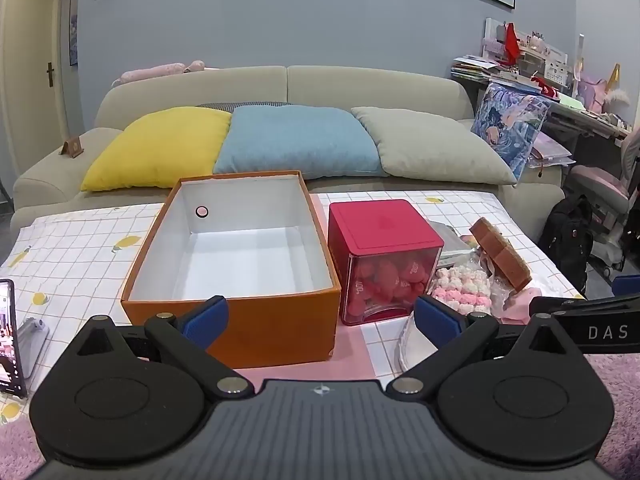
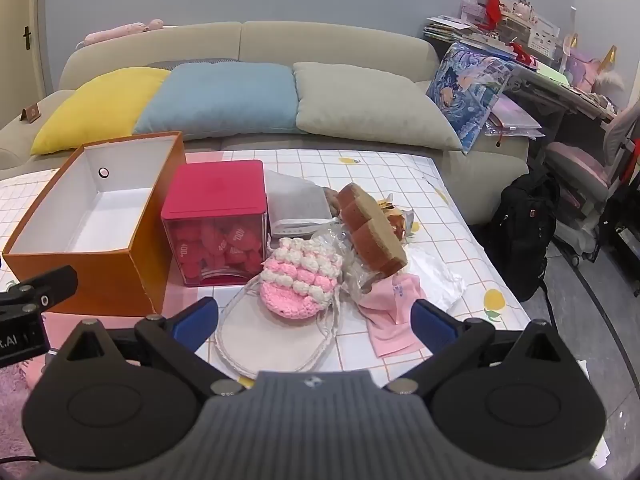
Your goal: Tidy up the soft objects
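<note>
An open orange box point(image 1: 256, 328) with a white, empty inside stands on the table; it also shows in the right wrist view point(image 2: 100, 276). Right of it lies a heap of soft things: a pink-and-white crocheted pouch point(image 2: 300, 280), a brown sponge point(image 2: 372, 232), a pink cloth point(image 2: 394, 312), a white pad point(image 2: 264, 344) and a grey fabric piece point(image 2: 296, 196). My left gripper point(image 1: 320, 320) is open and empty, in front of the orange box. My right gripper point(image 2: 314, 318) is open and empty, just short of the pouch.
A red-lidded clear cube point(image 1: 384, 264) of pink packets stands between box and heap. A phone point(image 1: 10, 336) on a stand sits at the table's left edge. A sofa with yellow, blue and grey cushions point(image 1: 296, 144) lies behind. A cluttered desk point(image 2: 540, 64), chair and backpack stand right.
</note>
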Demonstrator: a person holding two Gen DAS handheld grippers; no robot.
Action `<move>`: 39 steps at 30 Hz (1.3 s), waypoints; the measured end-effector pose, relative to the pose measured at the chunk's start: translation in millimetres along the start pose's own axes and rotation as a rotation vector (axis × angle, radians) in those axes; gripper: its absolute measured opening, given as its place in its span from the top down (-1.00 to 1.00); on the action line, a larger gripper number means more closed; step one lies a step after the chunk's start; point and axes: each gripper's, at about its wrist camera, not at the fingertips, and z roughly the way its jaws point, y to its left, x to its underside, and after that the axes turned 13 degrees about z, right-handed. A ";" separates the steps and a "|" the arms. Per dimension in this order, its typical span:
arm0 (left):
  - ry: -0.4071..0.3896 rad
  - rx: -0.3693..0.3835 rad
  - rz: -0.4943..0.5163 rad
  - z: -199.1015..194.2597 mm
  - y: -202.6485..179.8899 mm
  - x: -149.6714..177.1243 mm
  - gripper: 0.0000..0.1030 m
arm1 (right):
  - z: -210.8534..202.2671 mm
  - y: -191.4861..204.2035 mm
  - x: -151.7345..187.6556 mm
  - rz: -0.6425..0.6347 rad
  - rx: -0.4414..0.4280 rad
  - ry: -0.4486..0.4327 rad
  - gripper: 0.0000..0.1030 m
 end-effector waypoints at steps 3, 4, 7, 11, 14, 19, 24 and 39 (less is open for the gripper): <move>0.002 -0.001 0.005 1.1 0.5 1.3 -1.00 | 0.2 -0.2 -0.4 0.002 0.000 -0.002 -0.95; 0.003 -0.002 0.006 0.0 -0.2 1.0 -1.00 | 0.3 -0.3 -0.6 0.003 0.000 -0.002 -0.95; 0.009 -0.001 0.012 2.0 -2.2 1.9 -1.00 | 0.2 -0.7 -0.6 0.002 -0.001 -0.002 -0.95; 0.015 0.000 0.022 1.9 -4.0 1.7 -1.00 | 0.2 -9.5 -2.6 0.002 -0.001 0.004 -0.95; 0.019 0.000 0.024 2.4 -5.0 1.9 -1.00 | 0.6 -11.0 -3.3 -0.002 -0.002 0.005 -0.95; 0.025 0.004 0.028 3.5 -6.1 2.1 -1.00 | 1.9 -0.1 -0.7 -0.005 0.014 0.000 -0.95; 0.029 0.008 0.032 3.9 -6.1 1.3 -1.00 | 3.4 1.6 -0.1 -0.011 0.020 0.003 -0.95; 0.040 0.009 0.035 5.6 -8.2 3.1 -1.00 | 2.8 0.1 -0.5 -0.004 0.028 0.000 -0.95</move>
